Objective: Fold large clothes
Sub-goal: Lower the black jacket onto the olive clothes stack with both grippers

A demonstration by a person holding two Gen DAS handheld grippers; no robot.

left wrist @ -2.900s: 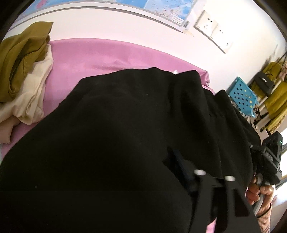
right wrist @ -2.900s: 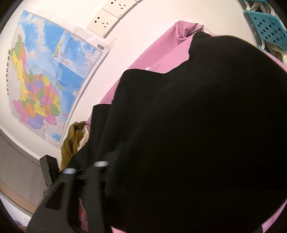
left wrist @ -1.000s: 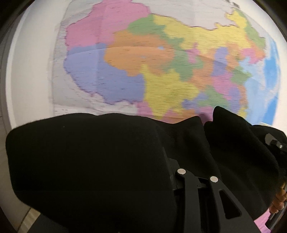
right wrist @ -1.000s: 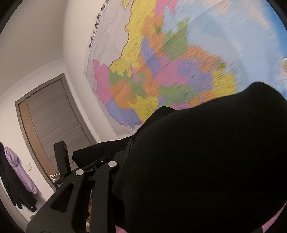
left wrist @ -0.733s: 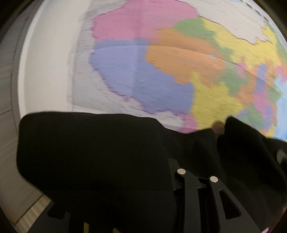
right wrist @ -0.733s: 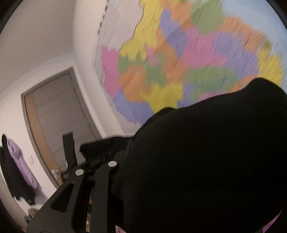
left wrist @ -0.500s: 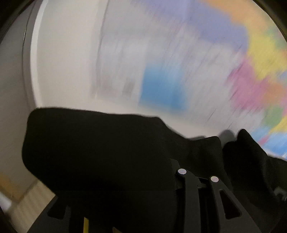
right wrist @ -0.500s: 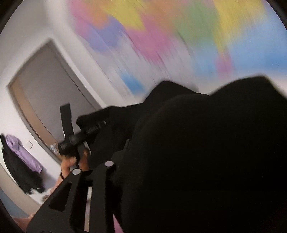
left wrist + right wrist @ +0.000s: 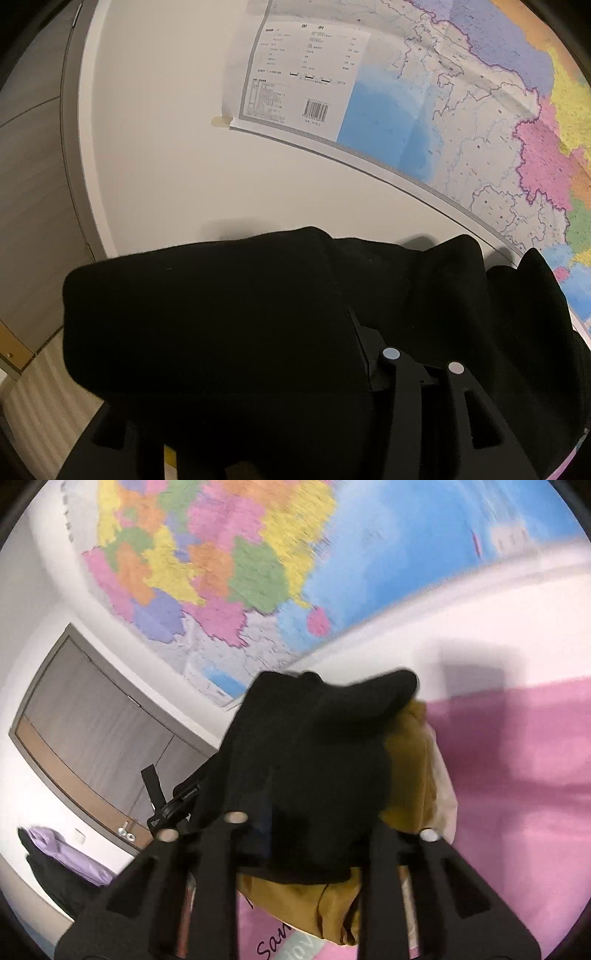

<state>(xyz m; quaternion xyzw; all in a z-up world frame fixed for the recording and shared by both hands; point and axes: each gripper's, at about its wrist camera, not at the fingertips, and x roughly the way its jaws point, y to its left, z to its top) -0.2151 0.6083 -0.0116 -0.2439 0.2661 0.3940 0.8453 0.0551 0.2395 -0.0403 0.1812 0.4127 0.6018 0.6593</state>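
1. Position of the work. The black garment (image 9: 314,746) is bunched into a thick bundle and sits on top of the mustard garment (image 9: 406,775), which lies on the pink cover (image 9: 517,812). A cream garment (image 9: 445,794) shows at 3 o'clock of the pile. The wall map (image 9: 443,110) fills the background from 10 to 2 o'clock.

2. Right tongs (image 9: 310,812). Both fingers are in view with the bundle between them. The jaws have just been closing. The tips are buried under the cloth, so I cannot tell whether the pads press on it.

3. Left tongs (image 9: 295,325). The bundle is draped over them. Only the finger at 4 o'clock is exposed; the other is covered. The jaws have just been opening with cloth between them. I cannot tell whether any grip remains.

4. Governing relation. From either tongs the bundle lies at 12 o'clock, directly over the tips. In the right wrist view its long axis runs from 4 o'clock to 10 o'clock, ending at the body of the left tongs near 9 o'clock. My judgement: the right hand is the nearer to the pile, so it sets where the bundle lands.

5. Caution. With cloth hung over the fingers, a pull back toward 6 o'clock is likely to drag the fold open unless both jaws are clear first.
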